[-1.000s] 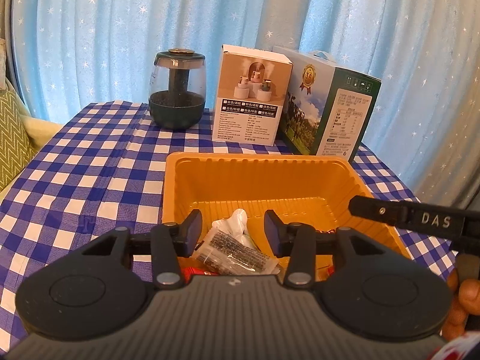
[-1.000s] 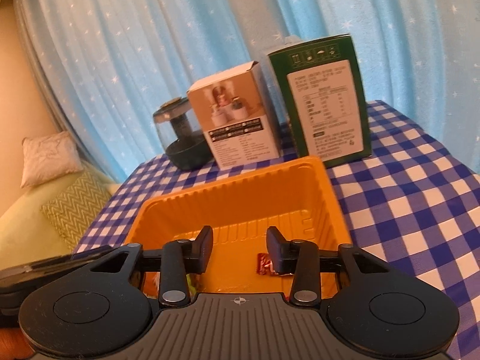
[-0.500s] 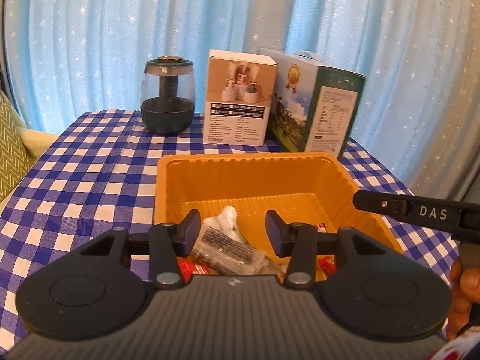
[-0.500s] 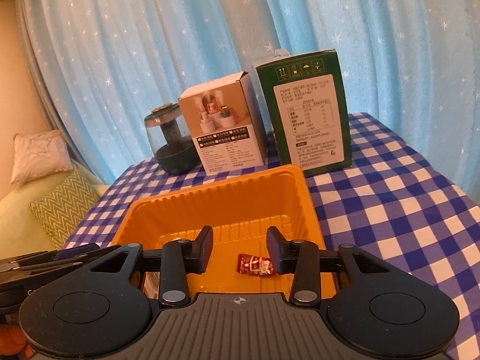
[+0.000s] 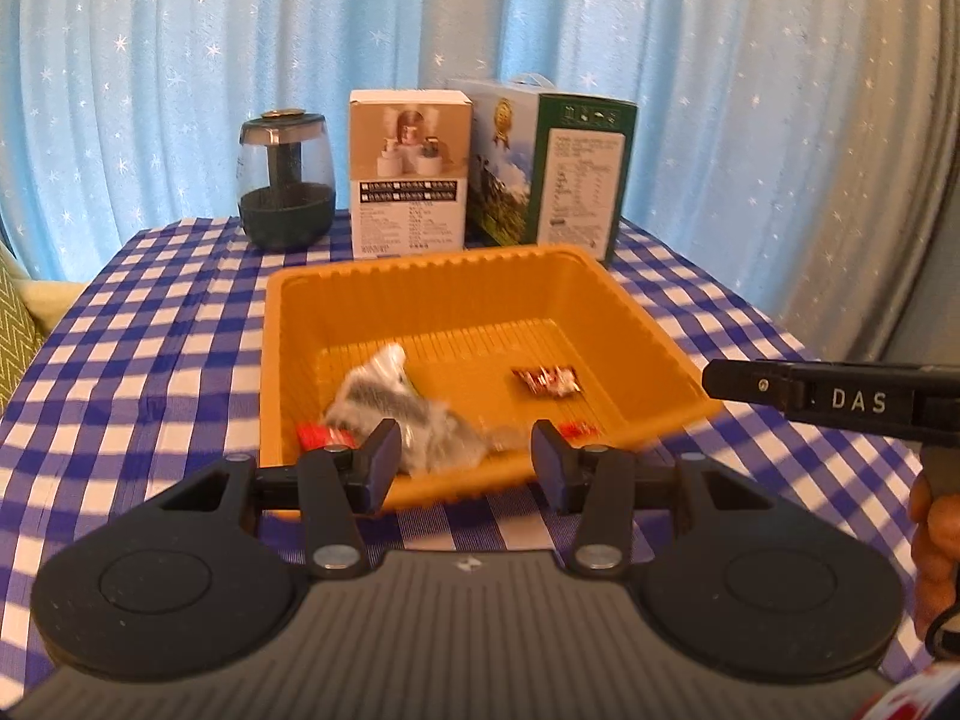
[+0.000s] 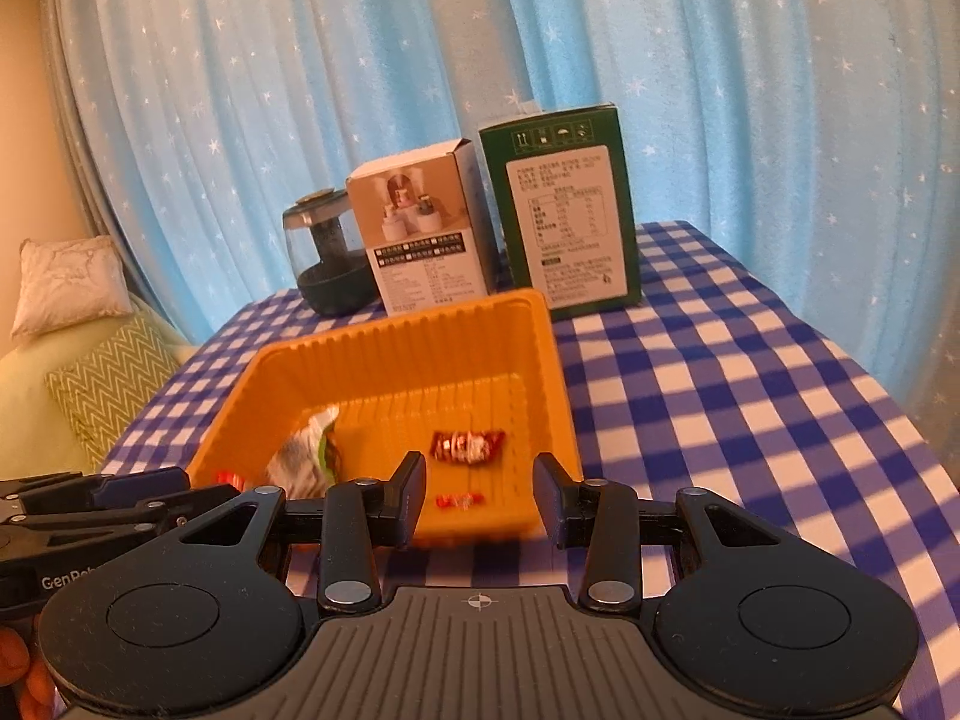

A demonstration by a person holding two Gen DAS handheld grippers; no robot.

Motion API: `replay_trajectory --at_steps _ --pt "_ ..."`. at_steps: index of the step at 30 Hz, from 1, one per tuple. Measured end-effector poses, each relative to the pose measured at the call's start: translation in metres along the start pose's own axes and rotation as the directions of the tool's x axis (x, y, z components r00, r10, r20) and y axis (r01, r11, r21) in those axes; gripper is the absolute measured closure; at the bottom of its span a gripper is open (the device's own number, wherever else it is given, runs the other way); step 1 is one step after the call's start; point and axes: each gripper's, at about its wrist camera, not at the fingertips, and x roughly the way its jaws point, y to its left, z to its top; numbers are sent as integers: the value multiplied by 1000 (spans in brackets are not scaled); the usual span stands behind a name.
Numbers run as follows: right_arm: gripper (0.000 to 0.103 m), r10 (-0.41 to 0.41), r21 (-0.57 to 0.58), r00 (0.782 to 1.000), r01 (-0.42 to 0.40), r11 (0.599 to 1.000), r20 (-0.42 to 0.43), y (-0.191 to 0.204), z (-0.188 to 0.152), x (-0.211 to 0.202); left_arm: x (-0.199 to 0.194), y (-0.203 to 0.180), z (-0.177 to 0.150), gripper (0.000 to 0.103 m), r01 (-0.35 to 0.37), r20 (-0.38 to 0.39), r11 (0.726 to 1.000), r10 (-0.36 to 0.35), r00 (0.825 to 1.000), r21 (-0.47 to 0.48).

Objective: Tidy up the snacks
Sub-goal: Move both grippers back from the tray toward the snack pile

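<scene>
An orange tray (image 5: 468, 285) sits on the blue checked tablecloth (image 5: 150, 360). In it lie a crinkled clear packet (image 5: 396, 414), a red wrapped candy (image 5: 546, 381) and two small red sweets (image 5: 324, 435) (image 5: 579, 429). My left gripper (image 5: 467, 463) hovers open just in front of the tray's near wall, with nothing between its fingers. In the right wrist view the tray (image 6: 384, 354) holds the same candy (image 6: 468, 446) and packet (image 6: 303, 456). My right gripper (image 6: 480, 498) is also open and empty at the tray's near edge.
Behind the tray stand a dark glass jar (image 5: 285, 198), a white carton (image 5: 408, 180) and a green carton (image 5: 552, 174), in front of a blue starred curtain. Cushions (image 6: 102, 384) lie off the table's left side. A hand (image 5: 936, 552) grips the right tool.
Both grippers have drawn back from over the tray to its near edge. More of the tray floor and the snacks in it now shows.
</scene>
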Motion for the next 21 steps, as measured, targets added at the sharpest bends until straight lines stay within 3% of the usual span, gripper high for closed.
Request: replay_trajectory --at_steps 10,21 --pt "63 -10 27 998 12 1000 -70 -2 -48 -45 -54 -14 -50 56 12 -16 1000 -12 1000 -3" --pt "63 -41 69 992 50 996 -121 -11 -99 -88 -80 -28 -110 56 35 -118 997 -44 992 -74"
